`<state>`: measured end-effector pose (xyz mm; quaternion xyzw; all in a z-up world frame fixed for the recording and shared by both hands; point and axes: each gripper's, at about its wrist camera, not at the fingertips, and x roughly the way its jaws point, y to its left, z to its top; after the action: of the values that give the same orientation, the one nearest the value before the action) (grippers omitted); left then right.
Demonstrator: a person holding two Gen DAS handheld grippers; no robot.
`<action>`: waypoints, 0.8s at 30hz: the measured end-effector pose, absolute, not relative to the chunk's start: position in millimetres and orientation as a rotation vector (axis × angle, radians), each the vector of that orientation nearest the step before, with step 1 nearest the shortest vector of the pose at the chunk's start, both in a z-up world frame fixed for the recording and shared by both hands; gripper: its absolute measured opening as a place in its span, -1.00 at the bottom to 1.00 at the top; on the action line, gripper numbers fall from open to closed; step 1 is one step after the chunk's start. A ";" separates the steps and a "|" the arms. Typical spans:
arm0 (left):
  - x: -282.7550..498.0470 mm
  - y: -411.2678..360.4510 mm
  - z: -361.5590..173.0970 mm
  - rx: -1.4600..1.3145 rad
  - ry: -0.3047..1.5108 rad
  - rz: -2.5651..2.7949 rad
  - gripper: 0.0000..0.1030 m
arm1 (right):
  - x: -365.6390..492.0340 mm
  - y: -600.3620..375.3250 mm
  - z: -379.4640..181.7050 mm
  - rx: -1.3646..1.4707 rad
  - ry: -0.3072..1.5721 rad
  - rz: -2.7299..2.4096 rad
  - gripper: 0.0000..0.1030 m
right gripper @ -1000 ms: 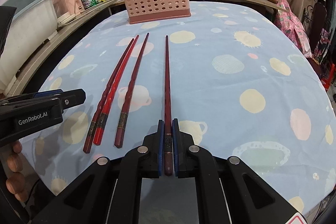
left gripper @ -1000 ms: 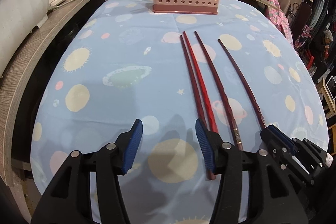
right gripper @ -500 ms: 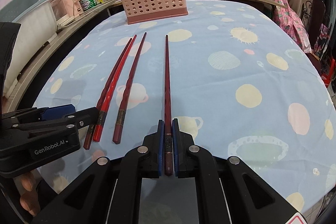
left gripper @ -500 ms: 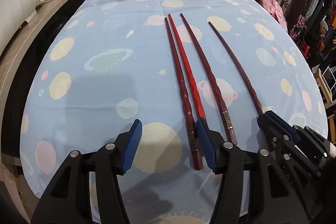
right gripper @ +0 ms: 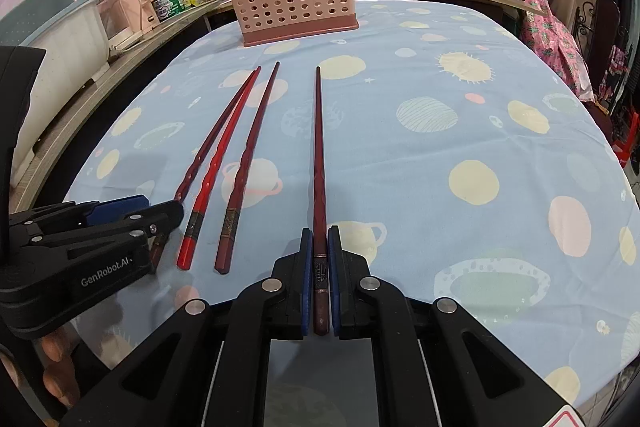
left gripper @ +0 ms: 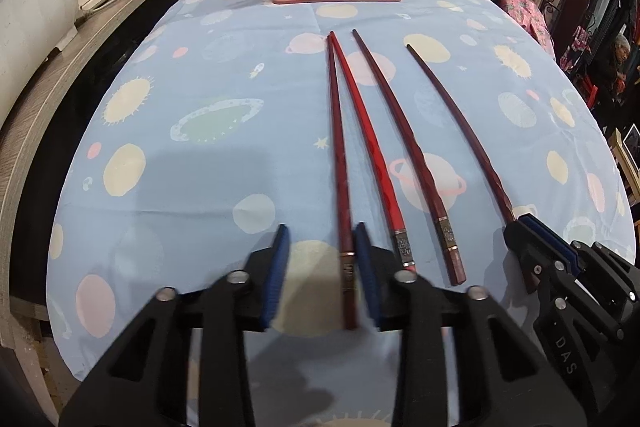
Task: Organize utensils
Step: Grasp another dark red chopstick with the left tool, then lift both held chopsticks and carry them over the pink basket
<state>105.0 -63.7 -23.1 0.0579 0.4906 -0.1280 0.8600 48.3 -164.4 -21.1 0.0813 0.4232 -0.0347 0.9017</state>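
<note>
Left claw (left gripper: 322,275) had just been narrowing around the butt of the leftmost dark chopstick (left gripper: 338,163), which lay against the right pad; the left pad stood clear, so no pinch yet. Two more chopsticks lay just at 3 o'clock. Right claw (right gripper: 320,279) pinched the fourth chopstick (right gripper: 319,155) on the counter (right gripper: 460,155). Pink holder (right gripper: 294,3) stood at 12 o'clock, empty as far as visible.

My two grippers are black plastic with blue ribbed pads and silver screw heads; the left gripper (right gripper: 132,217) reads "GenRobot.AI" in white, the right gripper (left gripper: 532,231) shows "DAS".
</note>
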 end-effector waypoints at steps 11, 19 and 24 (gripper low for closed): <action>108.9 -57.6 -21.0 0.091 1.055 -0.283 -0.86 | 48.9 -166.1 -16.6 0.175 0.876 -0.069 -0.87; 109.3 -56.8 -14.8 0.084 1.050 -0.281 -0.86 | 51.8 -168.0 3.3 0.189 0.836 -0.062 -0.87; 109.9 -54.8 0.8 0.083 1.020 -0.280 -0.86 | 53.2 -170.6 22.5 0.197 0.792 -0.059 -0.87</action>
<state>109.9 -54.8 0.8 0.0395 0.4862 -0.1335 0.8627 53.2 -170.6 22.5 0.0960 0.3850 -0.0288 0.9175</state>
